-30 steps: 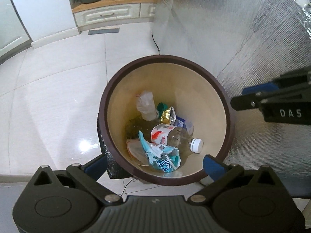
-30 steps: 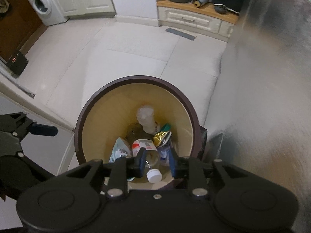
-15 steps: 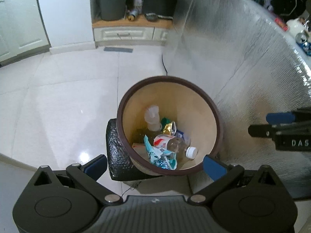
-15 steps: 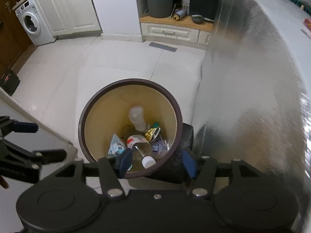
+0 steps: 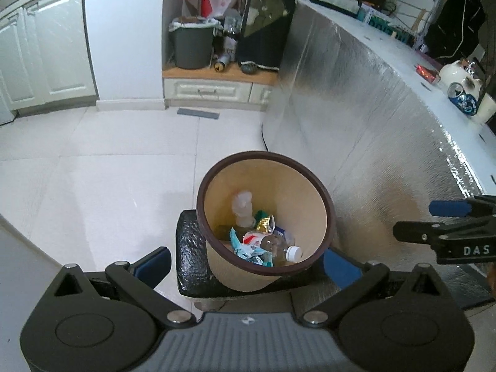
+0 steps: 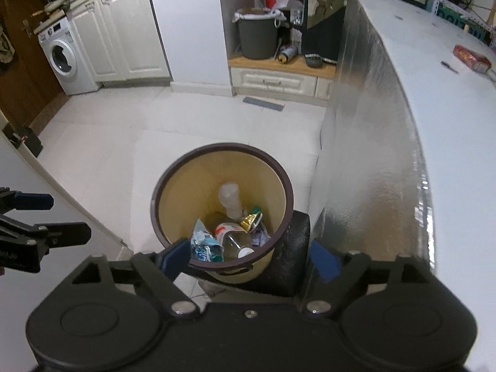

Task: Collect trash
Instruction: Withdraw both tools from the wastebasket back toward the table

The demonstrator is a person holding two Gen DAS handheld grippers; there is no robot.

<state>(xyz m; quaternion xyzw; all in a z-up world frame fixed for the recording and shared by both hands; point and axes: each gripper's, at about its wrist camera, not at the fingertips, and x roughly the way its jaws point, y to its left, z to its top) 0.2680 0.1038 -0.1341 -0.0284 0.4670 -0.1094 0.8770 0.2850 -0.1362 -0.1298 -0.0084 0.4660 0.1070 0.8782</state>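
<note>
- A foil-clad counter (image 5: 356, 114) rises just right of the bin (image 5: 313, 183) and blocks that side; white tiled floor (image 5: 93, 186) spreads to the left.
- Far back stand white cabinets (image 6: 124, 40), a washer (image 6: 63, 59), and a grey pail (image 5: 192, 43) on a low wooden shelf.
- The bin, tan with a dark rim, sits on a black block (image 5: 192, 254) by the counter's foot.
- Inside it lies the trash: a clear bottle (image 5: 279, 245) with a white cap, a teal wrapper (image 5: 245, 248), a crumpled cup (image 5: 243, 206) and a gold wrapper (image 5: 263, 223).
- Left gripper (image 5: 248, 263) stands wide open and empty above the bin's near edge.
- Right gripper (image 6: 248, 259) is also spread wide and empty; its jaws have just been opening.
- Since a second ago both grippers have pulled up and back: the bin looks smaller, and the bottle that was between the right jaws now lies in the bin.
</note>
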